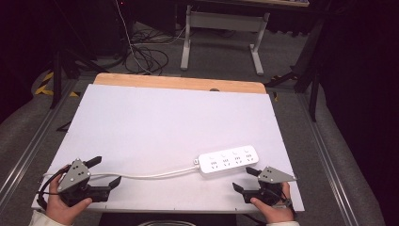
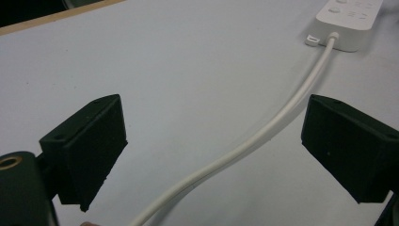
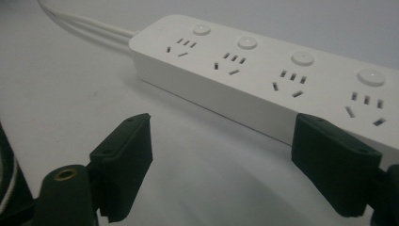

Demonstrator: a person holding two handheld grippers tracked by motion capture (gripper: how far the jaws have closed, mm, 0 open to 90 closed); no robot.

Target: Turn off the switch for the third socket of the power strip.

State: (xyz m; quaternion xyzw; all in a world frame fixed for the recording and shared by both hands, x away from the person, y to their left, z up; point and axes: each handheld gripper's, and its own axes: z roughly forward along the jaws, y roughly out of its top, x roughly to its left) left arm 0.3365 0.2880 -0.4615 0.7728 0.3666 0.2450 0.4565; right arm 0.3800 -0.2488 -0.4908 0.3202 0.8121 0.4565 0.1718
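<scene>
A white power strip (image 1: 229,160) with several sockets and buttons lies flat on the white board near its front right. Its white cable (image 1: 150,175) runs left along the front edge. My left gripper (image 1: 107,170) is open at the front left, jaws straddling the cable (image 2: 263,136) without touching it; the strip's end (image 2: 346,21) is farther ahead. My right gripper (image 1: 245,179) is open just in front of the strip (image 3: 263,77), with nothing between its jaws.
The white board (image 1: 164,122) covers a wooden table whose edge (image 1: 179,83) shows at the back. Beyond stand a grey table frame (image 1: 221,35) and loose floor cables (image 1: 146,56). Metal rails (image 1: 329,160) run along both sides.
</scene>
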